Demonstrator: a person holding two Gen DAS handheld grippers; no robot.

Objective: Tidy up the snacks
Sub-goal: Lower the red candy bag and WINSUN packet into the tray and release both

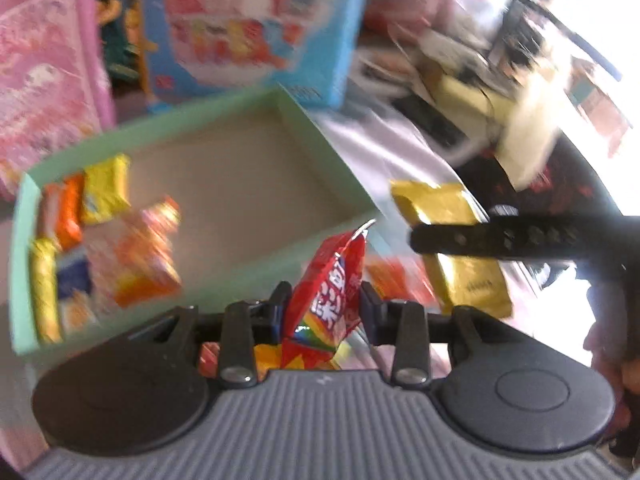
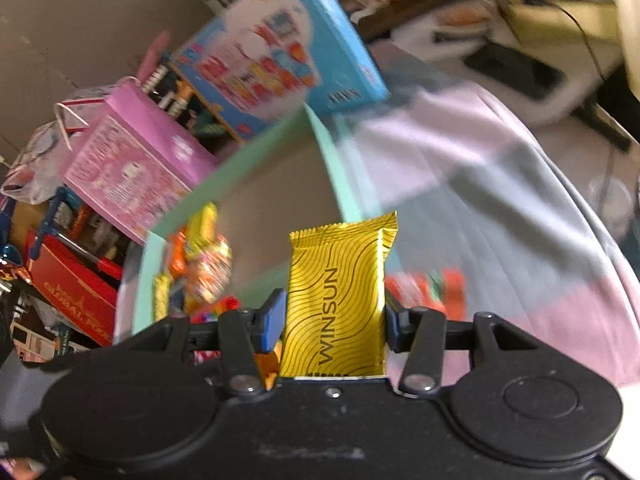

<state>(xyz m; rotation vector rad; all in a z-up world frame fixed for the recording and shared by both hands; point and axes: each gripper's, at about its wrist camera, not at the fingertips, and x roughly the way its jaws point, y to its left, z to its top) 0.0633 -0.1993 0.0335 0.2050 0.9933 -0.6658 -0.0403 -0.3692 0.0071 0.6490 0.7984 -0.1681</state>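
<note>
My left gripper (image 1: 322, 304) is shut on a red rainbow-printed candy packet (image 1: 326, 300), held just in front of the near wall of a mint-green box (image 1: 224, 104). The box holds several snacks at its left end, among them a yellow packet (image 1: 105, 189) and an orange packet (image 1: 148, 256). My right gripper (image 2: 334, 312) is shut on a gold WINSUN packet (image 2: 338, 292), held near the box's (image 2: 324, 152) right wall. In the left wrist view the right gripper's black finger (image 1: 480, 240) crosses the same gold packet (image 1: 452, 208). Snacks (image 2: 200, 256) show in the box's left end.
A blue toy box (image 1: 256, 28) and a pink box (image 1: 44, 64) stand behind the mint box. Red-orange packets (image 2: 432, 288) lie on the pale cloth (image 2: 500, 200) to the right. Cluttered items and cables (image 1: 500, 72) fill the far right.
</note>
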